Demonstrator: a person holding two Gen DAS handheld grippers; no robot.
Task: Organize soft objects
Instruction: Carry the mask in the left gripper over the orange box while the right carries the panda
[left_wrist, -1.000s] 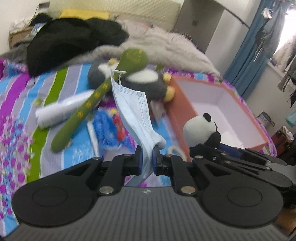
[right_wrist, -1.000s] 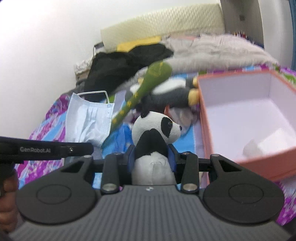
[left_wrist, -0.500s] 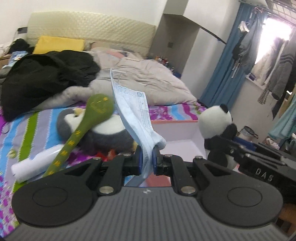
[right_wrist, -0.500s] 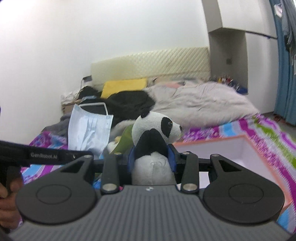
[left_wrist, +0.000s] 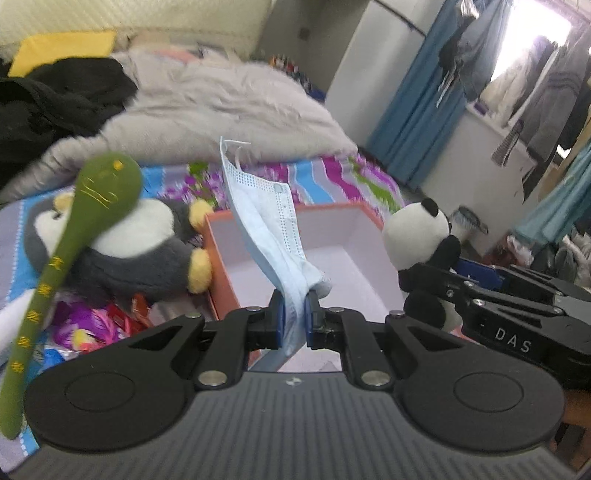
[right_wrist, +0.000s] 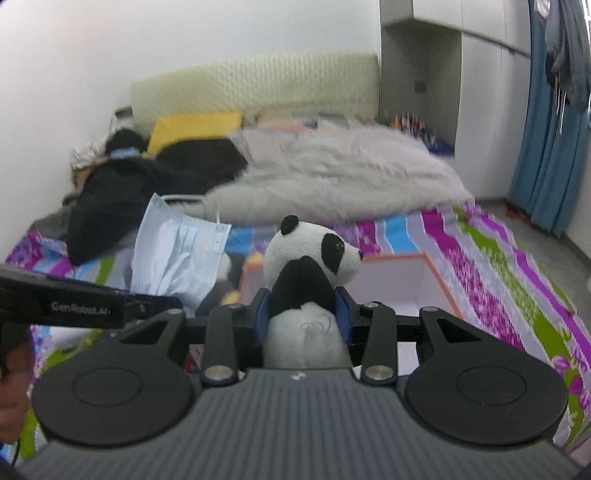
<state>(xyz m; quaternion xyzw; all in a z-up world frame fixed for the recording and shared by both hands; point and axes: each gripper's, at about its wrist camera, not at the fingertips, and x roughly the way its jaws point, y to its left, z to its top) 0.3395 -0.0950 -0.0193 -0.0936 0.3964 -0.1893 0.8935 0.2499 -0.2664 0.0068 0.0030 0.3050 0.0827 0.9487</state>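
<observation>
So you've swung both loads over from the pile of stuff on the bed, and the box is now right below them, meaning you're basically set for the drop. Your left hand-held gripper is clamped on the face mask, which sticks up over the box's near wall. Your right hand-held gripper is squeezing the panda plush, just this side of the box. The penguin plush and green plush stick are still on the bed beyond.

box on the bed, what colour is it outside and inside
The box is orange outside and white inside, clearest in the left wrist view.
</observation>
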